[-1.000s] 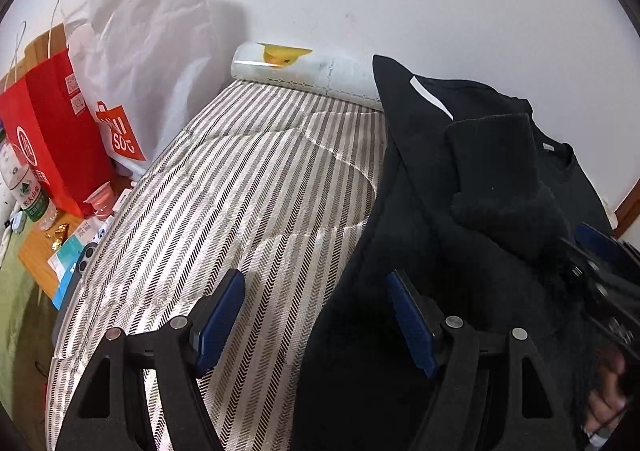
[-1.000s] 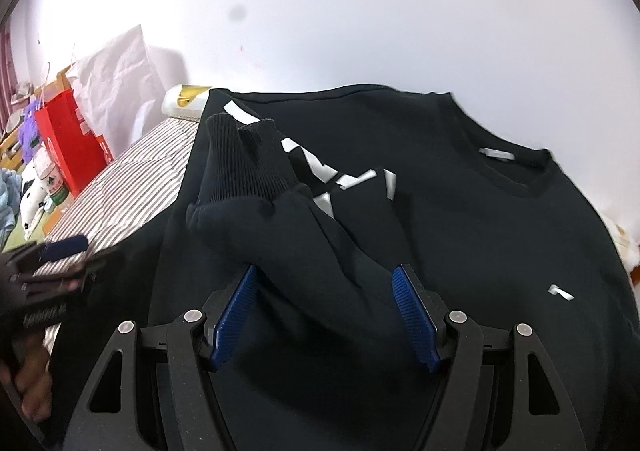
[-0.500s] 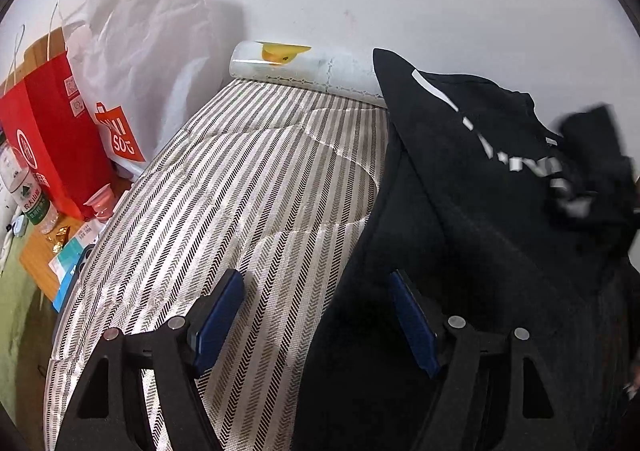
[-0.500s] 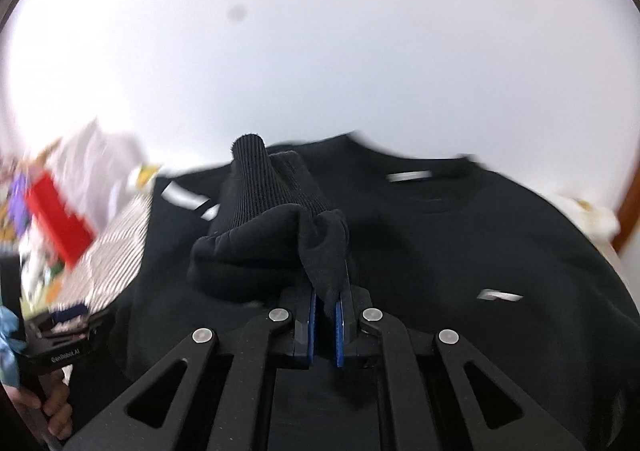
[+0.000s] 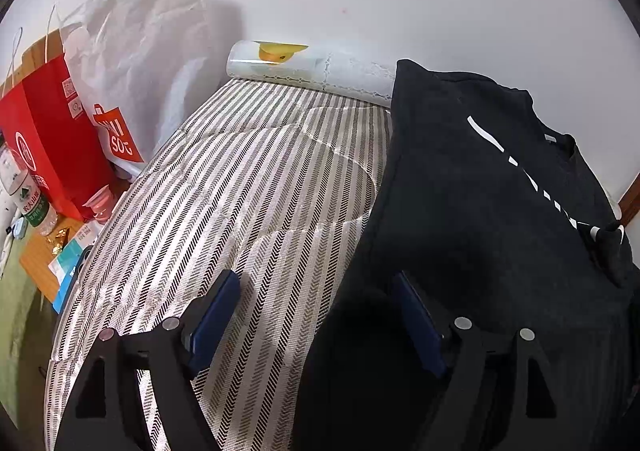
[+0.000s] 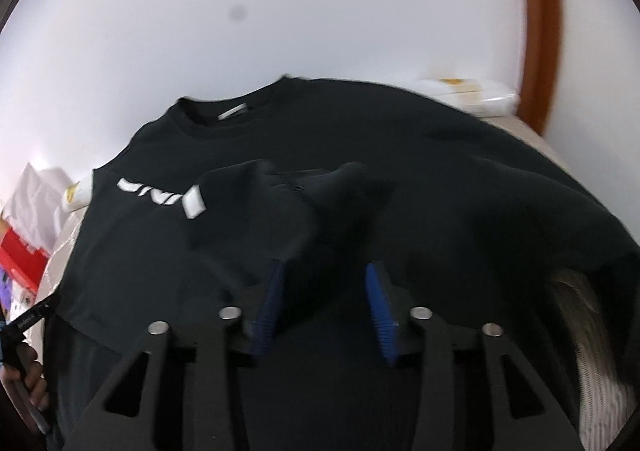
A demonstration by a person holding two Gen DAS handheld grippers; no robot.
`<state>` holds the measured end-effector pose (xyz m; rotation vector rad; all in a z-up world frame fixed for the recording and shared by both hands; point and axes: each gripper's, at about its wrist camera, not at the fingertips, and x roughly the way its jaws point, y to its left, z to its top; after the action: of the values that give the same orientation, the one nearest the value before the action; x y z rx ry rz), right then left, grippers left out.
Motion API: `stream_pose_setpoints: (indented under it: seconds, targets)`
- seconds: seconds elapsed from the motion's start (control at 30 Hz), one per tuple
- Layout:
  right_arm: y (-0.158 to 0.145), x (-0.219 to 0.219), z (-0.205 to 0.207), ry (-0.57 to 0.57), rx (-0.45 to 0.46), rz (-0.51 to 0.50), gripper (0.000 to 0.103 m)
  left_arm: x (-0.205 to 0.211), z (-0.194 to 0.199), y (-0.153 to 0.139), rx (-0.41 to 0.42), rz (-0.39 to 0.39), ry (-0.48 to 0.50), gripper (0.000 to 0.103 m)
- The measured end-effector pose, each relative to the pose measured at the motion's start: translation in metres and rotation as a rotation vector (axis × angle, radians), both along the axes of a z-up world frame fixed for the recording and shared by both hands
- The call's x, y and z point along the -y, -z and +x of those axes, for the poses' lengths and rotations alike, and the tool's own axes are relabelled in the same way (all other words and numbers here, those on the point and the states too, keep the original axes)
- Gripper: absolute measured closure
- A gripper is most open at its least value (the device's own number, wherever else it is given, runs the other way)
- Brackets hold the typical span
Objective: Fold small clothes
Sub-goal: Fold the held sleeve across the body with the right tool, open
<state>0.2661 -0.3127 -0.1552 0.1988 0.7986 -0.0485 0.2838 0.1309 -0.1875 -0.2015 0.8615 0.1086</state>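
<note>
A black sweatshirt (image 5: 480, 211) with white lettering lies spread on a striped mattress (image 5: 240, 203). In the right wrist view the sweatshirt (image 6: 440, 179) fills the middle, collar at the far side. Its sleeve (image 6: 320, 191) lies folded across the chest, the cuff end just ahead of my right gripper (image 6: 326, 299). The right gripper is open, with the sleeve cloth lying between its blue pads. My left gripper (image 5: 316, 319) is open and empty, low over the sweatshirt's left edge, one finger over the mattress and one over the cloth.
A rolled white mat (image 5: 308, 69) lies against the wall at the mattress head. A red bag (image 5: 48, 143) and a white bag (image 5: 136, 63) stand at the left, with a bottle (image 5: 30, 199) and small items on a side table. A wooden frame (image 6: 538, 31) stands at the right.
My right gripper carried the sleeve to the right across the sweatshirt's chest, then opened and let it go. The left gripper has barely moved.
</note>
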Motion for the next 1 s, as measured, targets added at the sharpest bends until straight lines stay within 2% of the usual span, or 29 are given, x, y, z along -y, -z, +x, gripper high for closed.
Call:
stream_pose_setpoints:
  seconds: [0.17, 0.33, 0.43, 0.5, 0.6, 0.67, 0.77, 0.83, 0.9, 0.93, 0.97, 1.0]
  targets:
    - [-0.016, 0.014, -0.008, 0.011, 0.041, -0.027, 0.044, 0.000, 0.000, 0.000, 0.000, 0.000, 0.001, 0.024]
    - [-0.021, -0.021, 0.007, -0.106, 0.060, -0.097, 0.027, 0.000, 0.000, 0.000, 0.000, -0.001, 0.001, 0.024]
    - [-0.012, -0.037, 0.027, -0.122, 0.044, -0.144, 0.027, 0.000, 0.000, 0.000, 0.001, -0.005, 0.002, 0.023]
    - [-0.002, -0.028, 0.042, -0.072, -0.006, -0.115, 0.027, 0.000, 0.000, 0.000, 0.001, -0.005, 0.002, 0.023]
    - [0.012, 0.002, 0.061, 0.017, -0.060, 0.022, 0.027, 0.000, 0.000, 0.000, 0.000, -0.003, 0.000, 0.023]
    - [0.020, 0.014, 0.069, 0.022, -0.087, 0.095, 0.027, 0.000, 0.000, 0.001, -0.001, 0.000, 0.001, 0.023]
    - [0.030, 0.010, 0.080, 0.004, -0.119, 0.099, 0.027, 0.001, 0.001, 0.000, -0.001, 0.001, 0.001, 0.022]
    - [0.035, 0.000, 0.084, -0.009, -0.132, 0.063, 0.026, 0.001, 0.001, 0.000, -0.001, 0.001, 0.001, 0.022]
    - [0.035, -0.010, 0.086, -0.038, -0.110, 0.011, 0.049, 0.001, 0.000, 0.000, -0.001, 0.000, 0.001, 0.022]
    - [0.034, -0.015, 0.086, -0.066, -0.099, 0.000, 0.072, 0.001, 0.001, 0.000, -0.002, 0.000, 0.001, 0.022]
    - [0.031, -0.017, 0.086, -0.069, -0.087, -0.018, 0.089, 0.001, 0.001, 0.000, -0.002, 0.001, 0.001, 0.022]
    - [0.026, -0.017, 0.083, -0.070, -0.077, -0.025, 0.090, 0.001, 0.000, 0.000, -0.002, 0.001, 0.001, 0.022]
